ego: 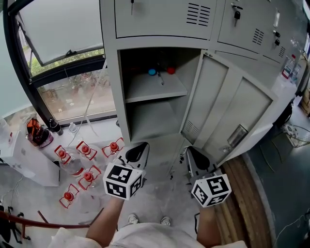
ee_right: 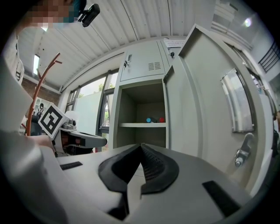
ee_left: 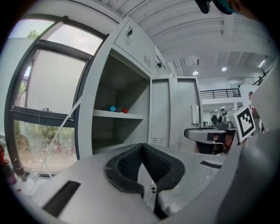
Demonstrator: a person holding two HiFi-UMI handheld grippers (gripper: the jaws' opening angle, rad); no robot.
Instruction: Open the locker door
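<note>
The grey locker's (ego: 110, 97) lower door (ego: 232, 111) stands swung wide open to the right, its latch (ego: 237, 135) on the inner face. Inside, a blue ball (ego: 152, 71) and a red ball (ego: 171, 70) rest on the shelf (ego: 155, 89). My left gripper (ego: 138, 147) hangs low in front of the open compartment, shut and empty. My right gripper (ego: 193, 154) is beside it near the door's lower edge, also shut with nothing held. In the left gripper view the gripper (ee_left: 141, 146) faces the open compartment. The right gripper (ee_right: 141, 146) sees the door (ee_right: 205, 100) and its handle (ee_right: 242, 155).
Several red-capped bottles (ego: 82, 164) stand on the floor at the left, beside a white box (ego: 29, 164) under the window (ego: 63, 29). Wooden planks (ego: 242, 198) lie at the right. Closed upper lockers carry keys (ego: 237, 14).
</note>
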